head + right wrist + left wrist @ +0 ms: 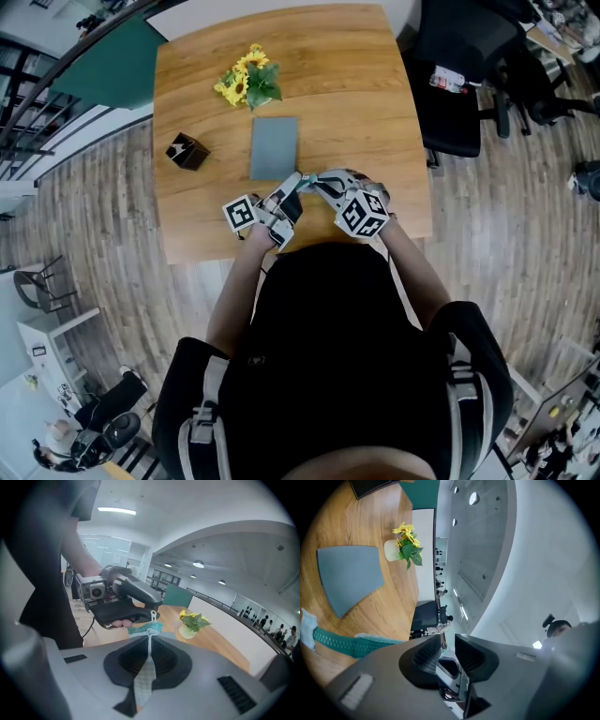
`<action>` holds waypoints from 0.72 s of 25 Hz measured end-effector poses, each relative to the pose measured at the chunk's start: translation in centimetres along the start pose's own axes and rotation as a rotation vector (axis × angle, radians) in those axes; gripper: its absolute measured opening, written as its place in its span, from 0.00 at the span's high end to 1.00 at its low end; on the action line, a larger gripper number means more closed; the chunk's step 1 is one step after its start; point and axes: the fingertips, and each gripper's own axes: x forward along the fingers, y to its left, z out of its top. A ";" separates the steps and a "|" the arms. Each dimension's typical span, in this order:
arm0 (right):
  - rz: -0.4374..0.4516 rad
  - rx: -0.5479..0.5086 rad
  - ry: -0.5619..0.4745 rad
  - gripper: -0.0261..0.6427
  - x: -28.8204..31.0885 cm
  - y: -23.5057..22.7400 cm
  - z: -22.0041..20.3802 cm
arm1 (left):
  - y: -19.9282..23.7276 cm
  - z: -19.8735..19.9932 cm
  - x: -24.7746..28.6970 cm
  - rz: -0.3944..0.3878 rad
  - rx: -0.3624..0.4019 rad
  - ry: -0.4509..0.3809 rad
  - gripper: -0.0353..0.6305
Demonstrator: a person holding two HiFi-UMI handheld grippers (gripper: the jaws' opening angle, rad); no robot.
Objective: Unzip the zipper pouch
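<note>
My right claw [149, 644] grips the soft, floppy pouch [143, 629], my left claw [448, 641] is apart, so I'd pinch the tiny tab [152, 616] mid-frame.

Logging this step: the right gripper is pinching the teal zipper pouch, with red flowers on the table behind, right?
Not quite: the flowers are yellow, not red, as the right gripper view shows. The right gripper is pinching the teal zipper pouch.
</note>
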 end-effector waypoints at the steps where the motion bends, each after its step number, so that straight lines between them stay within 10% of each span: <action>1: 0.004 -0.003 0.003 0.93 0.1 0.2 0.0 | -0.1 -0.2 0.0 -0.005 -0.001 0.007 0.84; 18: 0.015 -0.142 0.075 0.93 0.7 3.1 0.0 | 1.4 -1.5 -2.0 0.121 0.127 0.074 0.93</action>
